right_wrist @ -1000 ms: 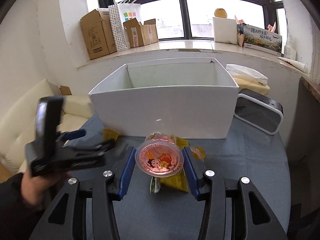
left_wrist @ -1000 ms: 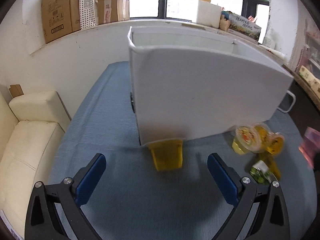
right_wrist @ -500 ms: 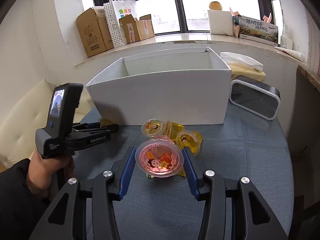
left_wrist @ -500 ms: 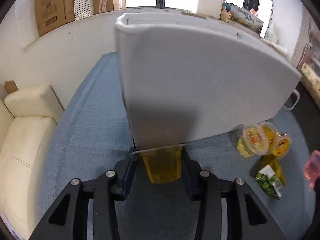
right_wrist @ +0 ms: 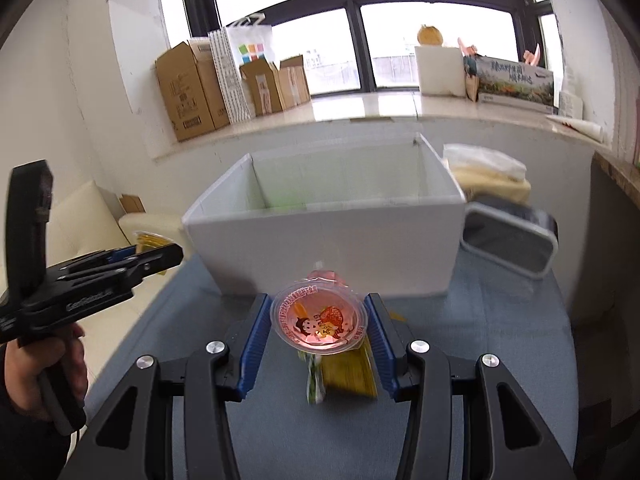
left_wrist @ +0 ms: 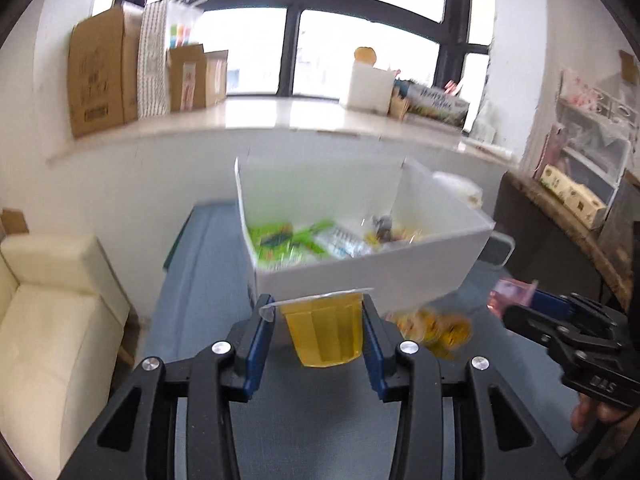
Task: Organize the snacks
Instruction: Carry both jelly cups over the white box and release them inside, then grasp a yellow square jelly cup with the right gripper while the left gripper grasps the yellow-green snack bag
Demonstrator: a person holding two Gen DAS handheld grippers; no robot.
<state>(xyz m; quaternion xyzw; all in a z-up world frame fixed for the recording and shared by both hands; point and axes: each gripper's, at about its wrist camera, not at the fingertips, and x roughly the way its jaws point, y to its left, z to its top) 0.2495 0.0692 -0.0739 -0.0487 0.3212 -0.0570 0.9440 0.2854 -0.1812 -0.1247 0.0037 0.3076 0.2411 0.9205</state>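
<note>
Snack box lies just ahead of and below both tongs; left tongs clamp a yellow jelly cup, right tongs a pink jelly cup.

snack packets in box; cups before box.

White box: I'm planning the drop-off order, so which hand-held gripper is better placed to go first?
Probably left: its hand-held gripper holds the yellow jelly cup nearer the white box rim.
</note>
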